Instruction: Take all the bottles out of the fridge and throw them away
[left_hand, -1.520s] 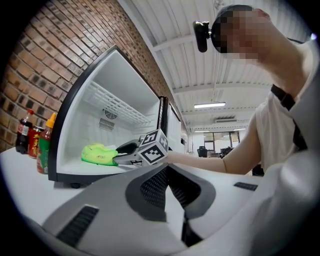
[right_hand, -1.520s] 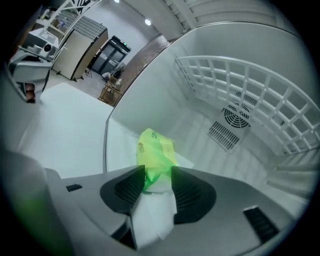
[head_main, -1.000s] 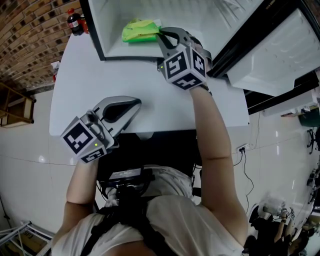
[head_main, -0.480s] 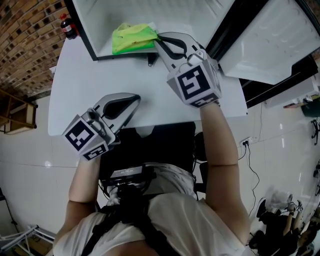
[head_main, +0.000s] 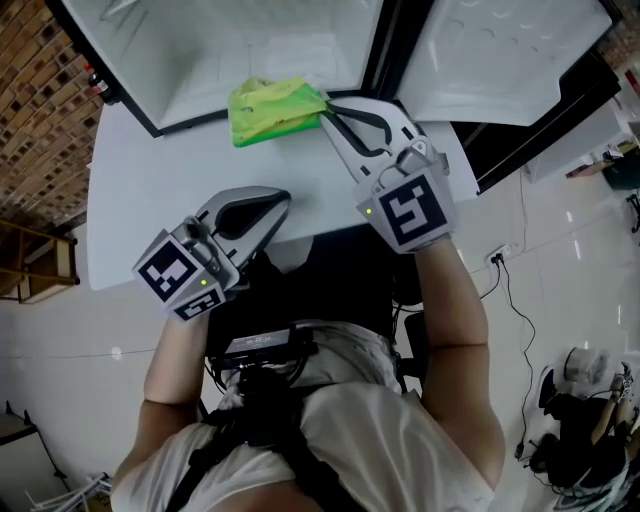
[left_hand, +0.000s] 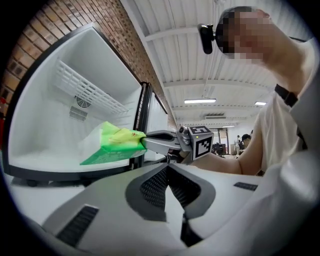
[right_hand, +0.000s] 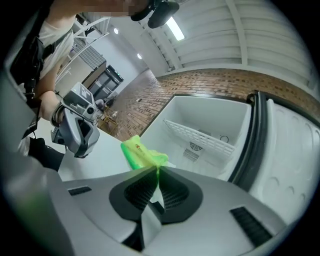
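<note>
Extraction under way at the open fridge (head_main: 200, 60): the right gripper (head_main: 325, 108), jaws clenched on a crumpled green pack (head_main: 270, 108), has drawn it within the last second from well inside the fridge to its front lip. The pack now hangs partly over the white table (head_main: 150, 210) just outside. The left gripper (head_main: 278, 203), jaws pressed together on nothing, waits over the table well in front of the fridge. What shows of the fridge's inside looks bare, so I judge only the throwing away remains.
</note>
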